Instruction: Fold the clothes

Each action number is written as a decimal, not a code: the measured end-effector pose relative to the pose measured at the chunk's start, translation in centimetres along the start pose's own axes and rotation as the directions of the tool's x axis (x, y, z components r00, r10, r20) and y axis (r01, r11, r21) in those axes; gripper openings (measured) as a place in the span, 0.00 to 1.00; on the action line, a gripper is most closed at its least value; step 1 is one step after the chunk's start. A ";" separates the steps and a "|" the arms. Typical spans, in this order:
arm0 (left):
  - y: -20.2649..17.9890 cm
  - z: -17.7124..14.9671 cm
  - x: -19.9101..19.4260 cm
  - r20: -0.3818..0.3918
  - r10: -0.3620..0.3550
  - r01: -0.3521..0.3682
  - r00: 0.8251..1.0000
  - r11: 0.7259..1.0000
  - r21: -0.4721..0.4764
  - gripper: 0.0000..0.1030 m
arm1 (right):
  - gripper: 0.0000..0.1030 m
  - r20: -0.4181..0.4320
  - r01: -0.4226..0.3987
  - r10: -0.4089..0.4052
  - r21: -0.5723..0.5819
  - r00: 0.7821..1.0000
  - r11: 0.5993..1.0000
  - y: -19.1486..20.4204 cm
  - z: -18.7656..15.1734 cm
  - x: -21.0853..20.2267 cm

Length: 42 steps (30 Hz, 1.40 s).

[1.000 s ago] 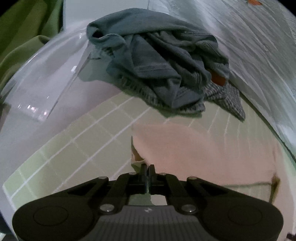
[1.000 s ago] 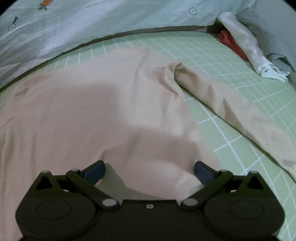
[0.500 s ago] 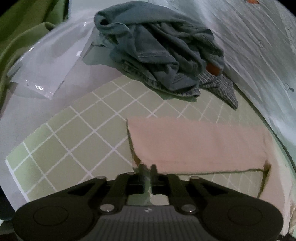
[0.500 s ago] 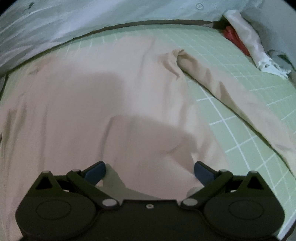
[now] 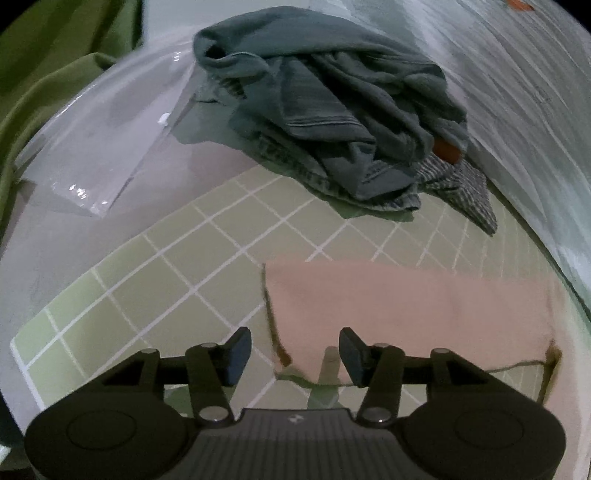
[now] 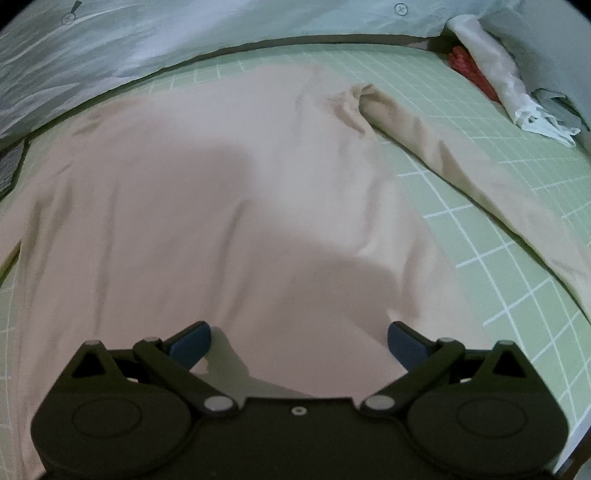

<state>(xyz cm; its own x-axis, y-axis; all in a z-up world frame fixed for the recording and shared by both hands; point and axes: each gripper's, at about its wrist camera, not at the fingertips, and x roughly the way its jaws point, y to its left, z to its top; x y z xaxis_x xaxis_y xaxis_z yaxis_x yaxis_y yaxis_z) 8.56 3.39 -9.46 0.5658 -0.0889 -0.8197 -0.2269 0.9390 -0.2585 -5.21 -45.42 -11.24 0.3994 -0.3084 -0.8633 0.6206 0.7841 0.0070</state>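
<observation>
Shirt (image 6: 229, 206) flat on mat (image 5: 155, 295) — sleeve end seemingly between spread left jaws; right jaws spread, empty.

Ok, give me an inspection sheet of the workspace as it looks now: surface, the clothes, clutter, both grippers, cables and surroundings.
Surface: green grid mat on a pale tabletop.
Job's things: beige long-sleeved shirt spread flat on the mat, one sleeve stretched out to the side; folded sleeve end lies in front of the left gripper.
Clutter: crumpled grey-blue clothes pile; clear plastic bag; white cloth and a red item at the mat's far edge.
Grippers: left gripper open, holding nothing; right gripper open above the shirt.
Cables: nothing seen.
Surroundings: pale printed sheet along the back; green fabric at the side.
</observation>
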 end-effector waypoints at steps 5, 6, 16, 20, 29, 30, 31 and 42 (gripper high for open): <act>-1.3 0.3 0.6 -0.025 -0.063 0.064 0.998 0.996 0.056 0.04 | 1.00 0.008 0.006 -0.006 0.018 1.000 1.000 -0.1 0.0 0.0; -1.8 0.5 0.5 -0.023 -0.084 0.085 0.996 0.994 0.067 0.03 | 1.00 0.010 0.006 -0.007 0.020 1.000 1.000 -0.1 0.0 0.1; -12.0 1.2 -0.2 -0.054 -0.373 0.375 0.926 0.899 0.224 0.02 | 1.00 0.028 0.016 -0.017 0.060 0.999 0.998 -1.0 0.1 0.1; -18.7 -0.2 -1.8 -0.116 -0.528 0.535 0.841 0.782 0.321 0.02 | 0.99 0.035 0.027 -0.030 0.091 0.999 0.995 -2.1 0.2 -0.1; -23.0 -4.2 -0.1 -0.176 -0.311 0.357 0.934 0.799 0.484 0.89 | 0.95 0.064 0.056 -0.066 0.159 0.996 0.986 -4.0 1.0 -1.1; -22.5 -4.2 0.5 -0.183 -0.265 0.321 0.947 0.817 0.478 0.89 | 0.95 0.069 0.045 -0.057 0.160 0.996 0.986 -3.8 1.2 -1.1; -22.0 -4.1 1.1 -0.189 -0.221 0.286 0.957 0.838 0.466 0.89 | 0.95 0.073 0.033 -0.045 0.161 0.996 0.986 -3.7 1.5 -1.2; -18.2 -1.9 4.2 -0.188 0.021 0.059 0.982 0.909 0.411 0.92 | 0.79 0.081 -0.207 0.208 -0.023 0.975 0.978 5.0 5.5 -0.4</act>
<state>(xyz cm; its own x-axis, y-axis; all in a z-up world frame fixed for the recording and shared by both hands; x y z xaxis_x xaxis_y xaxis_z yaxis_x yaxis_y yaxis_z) 13.55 -14.71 -9.23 0.4021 -0.1301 -0.9063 0.1533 0.9854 -0.0734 1.43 -44.37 -8.10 0.5732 -0.1814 -0.7991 0.5087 0.8433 0.1734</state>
